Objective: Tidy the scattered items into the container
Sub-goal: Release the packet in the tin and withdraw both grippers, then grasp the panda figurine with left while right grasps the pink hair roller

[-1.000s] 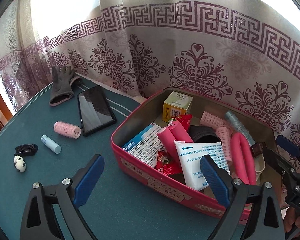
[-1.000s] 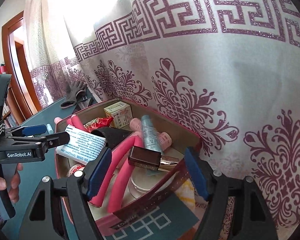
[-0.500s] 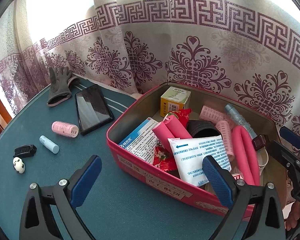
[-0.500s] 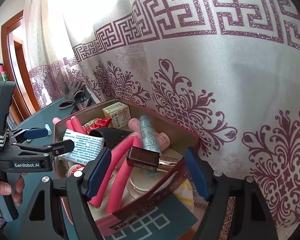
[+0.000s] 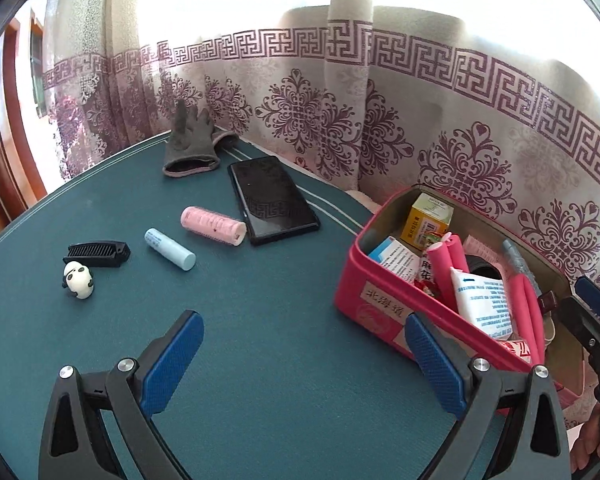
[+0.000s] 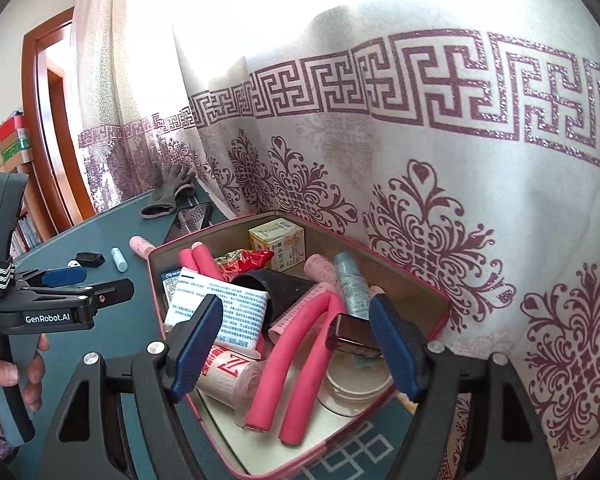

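Observation:
The red tin [image 5: 384,308] stands at the right of the teal table, full of pink foam rollers, packets and small boxes. Left of it lie a pink hair roller [image 5: 214,226], a pale blue lip balm [image 5: 170,249], a black comb [image 5: 98,254], a panda figure [image 5: 78,279], a black phone [image 5: 274,200] and a grey glove [image 5: 190,148]. My left gripper [image 5: 302,344] stands wide open over bare table left of the tin, nothing between its fingers. My right gripper [image 6: 294,332] hangs open over the tin [image 6: 420,292]; a dark brown case [image 6: 352,338] lies inside by its right finger.
A patterned curtain [image 5: 340,128] hangs close behind the table and the tin. The table's rounded edge runs along the left, with a wooden door frame [image 6: 40,120] beyond. A hand [image 6: 4,372] holds the left gripper's handle beside the tin.
My left gripper has swung left, away from over the tin to the bare table, so the scattered items are nearer. The right gripper has shifted a little over the tin and stays open.

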`<control>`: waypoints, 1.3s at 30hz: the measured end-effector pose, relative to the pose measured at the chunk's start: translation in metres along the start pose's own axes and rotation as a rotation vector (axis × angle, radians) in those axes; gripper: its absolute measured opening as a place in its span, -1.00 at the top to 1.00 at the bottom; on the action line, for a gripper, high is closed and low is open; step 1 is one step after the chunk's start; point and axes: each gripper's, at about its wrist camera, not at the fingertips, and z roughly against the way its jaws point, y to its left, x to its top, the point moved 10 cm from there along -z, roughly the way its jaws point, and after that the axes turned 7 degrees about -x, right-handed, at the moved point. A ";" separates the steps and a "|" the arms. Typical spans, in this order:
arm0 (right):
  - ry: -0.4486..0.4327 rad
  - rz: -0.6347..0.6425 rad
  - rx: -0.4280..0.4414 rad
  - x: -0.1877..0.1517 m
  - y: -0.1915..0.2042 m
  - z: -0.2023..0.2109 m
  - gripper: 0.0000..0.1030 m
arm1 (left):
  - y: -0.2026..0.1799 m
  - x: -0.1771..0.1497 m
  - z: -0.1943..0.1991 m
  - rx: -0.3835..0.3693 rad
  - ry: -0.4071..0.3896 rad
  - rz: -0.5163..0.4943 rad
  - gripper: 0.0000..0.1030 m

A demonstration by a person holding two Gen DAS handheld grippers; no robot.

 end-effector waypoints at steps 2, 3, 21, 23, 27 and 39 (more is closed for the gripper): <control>-0.003 0.017 0.013 0.002 0.012 0.000 -0.53 | 0.024 -0.004 0.004 0.028 -0.007 0.036 -0.98; -0.006 0.026 0.020 0.003 0.020 0.000 -0.53 | 0.036 -0.006 0.006 0.043 -0.007 0.055 -0.98; -0.007 0.209 0.193 0.007 0.151 -0.011 -0.54 | 0.240 -0.015 0.006 0.287 -0.024 0.361 -0.98; 0.008 0.225 0.206 0.004 0.163 -0.018 -0.54 | 0.245 -0.010 -0.002 0.282 -0.017 0.362 -0.98; 0.048 0.244 0.240 -0.003 0.186 -0.032 -0.54 | 0.252 -0.001 -0.016 0.296 -0.013 0.335 -0.98; 0.113 0.271 0.281 0.003 0.236 -0.076 -0.54 | 0.251 -0.006 -0.031 0.223 0.007 0.347 -0.08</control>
